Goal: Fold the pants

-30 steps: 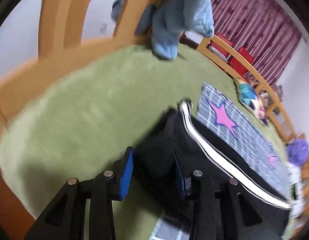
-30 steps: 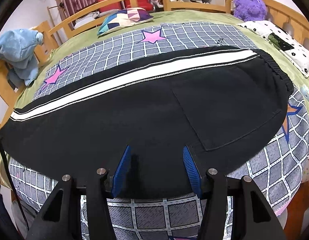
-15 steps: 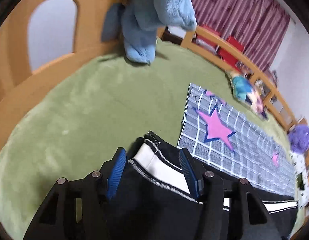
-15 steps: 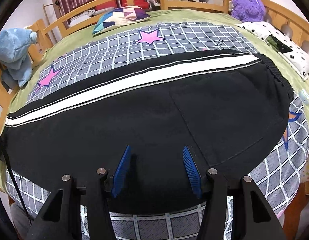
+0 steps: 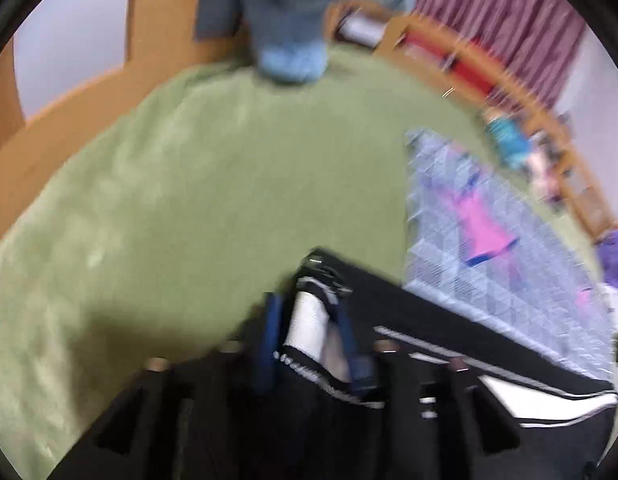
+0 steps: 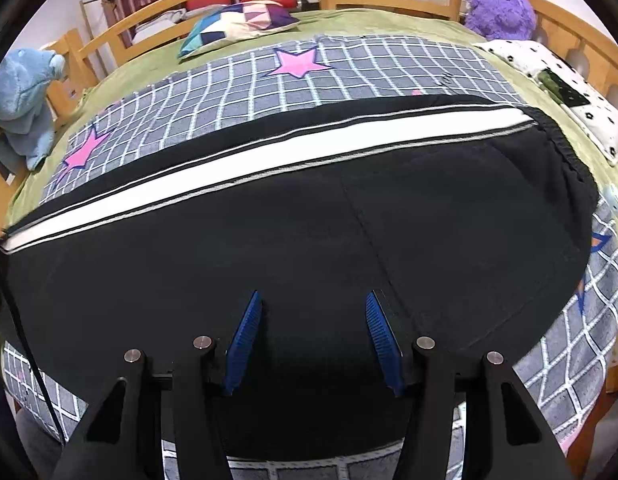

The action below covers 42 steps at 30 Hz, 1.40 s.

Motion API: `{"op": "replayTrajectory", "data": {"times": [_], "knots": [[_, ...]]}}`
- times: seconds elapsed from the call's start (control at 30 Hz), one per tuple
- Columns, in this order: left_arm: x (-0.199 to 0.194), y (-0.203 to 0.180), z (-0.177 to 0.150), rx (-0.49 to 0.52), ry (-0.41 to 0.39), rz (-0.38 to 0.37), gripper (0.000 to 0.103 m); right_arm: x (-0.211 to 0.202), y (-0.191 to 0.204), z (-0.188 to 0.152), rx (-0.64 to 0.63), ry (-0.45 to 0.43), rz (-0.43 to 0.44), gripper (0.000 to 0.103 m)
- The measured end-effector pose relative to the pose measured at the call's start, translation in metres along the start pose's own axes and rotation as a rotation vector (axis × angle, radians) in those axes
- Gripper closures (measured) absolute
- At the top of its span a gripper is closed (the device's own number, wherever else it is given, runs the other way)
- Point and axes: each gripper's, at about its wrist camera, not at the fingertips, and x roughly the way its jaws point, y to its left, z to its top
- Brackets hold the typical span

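A: Pants (image 6: pixel 309 216) lie flat across the star blanket (image 6: pixel 349 76) on the bed. Left gripper (image 5: pixel 309 332)?
B: Pinched on the striped cuff end. Right gripper (image 6: pixel 313 336) hovers wide open, holding nothing.

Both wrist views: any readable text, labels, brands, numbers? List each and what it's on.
None readable.
Grid blanket: a tiny dark mark near its right edge, too small to read.
Black pants: white side stripe only, no print or visible label.
Patterned pillow and spotted white cushion: patterns only, no lettering.
Left wrist view: motion-blurred, nothing legible.
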Motion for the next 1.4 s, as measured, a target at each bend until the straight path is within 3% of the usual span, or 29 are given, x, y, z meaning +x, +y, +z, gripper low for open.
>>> {"op": "replayTrajectory", "data": {"times": [0.13,0.23,0.5,0.6,0.67,0.73,0.93,1.07,1.13,1.23,1.4], "knots": [[-0.035,0.004,-0.007,-0.032,-0.058,-0.003,0.052,-0.002,0.013,0.001,-0.052,-0.018,-0.004,0.049],[-0.058,0.011,-0.016,0.002,-0.044,-0.020,0.050,-0.005,0.022,0.000,-0.067,-0.035,0.001,0.046],[-0.124,0.066,-0.079,-0.110,-0.071,-0.128,0.050,-0.022,0.045,-0.015,-0.144,-0.106,-0.019,0.036],[-0.123,0.080,-0.101,-0.163,-0.085,-0.167,0.049,-0.028,0.046,-0.022,-0.144,-0.117,-0.002,0.036],[-0.111,0.083,-0.106,-0.201,-0.028,-0.163,0.049,-0.031,0.044,-0.026,-0.127,-0.119,0.021,0.036],[-0.099,0.090,-0.114,-0.259,0.028,-0.207,0.051,-0.035,0.041,-0.030,-0.106,-0.131,0.027,0.036],[-0.089,0.085,-0.111,-0.249,-0.021,-0.178,0.050,-0.040,0.036,-0.035,-0.072,-0.138,0.038,0.036],[-0.075,0.081,-0.104,-0.280,-0.048,-0.149,0.052,-0.040,0.028,-0.038,-0.020,-0.140,0.037,0.044],[-0.077,0.081,-0.104,-0.296,-0.055,-0.123,0.066,-0.038,0.027,-0.038,0.000,-0.118,0.040,0.055],[-0.089,0.078,-0.098,-0.307,-0.047,-0.143,0.082,-0.035,0.025,-0.037,0.008,-0.075,0.068,0.071],[-0.152,0.010,-0.077,-0.081,-0.200,-0.075,0.084,-0.039,0.017,-0.037,-0.009,-0.061,0.125,0.076]]}}
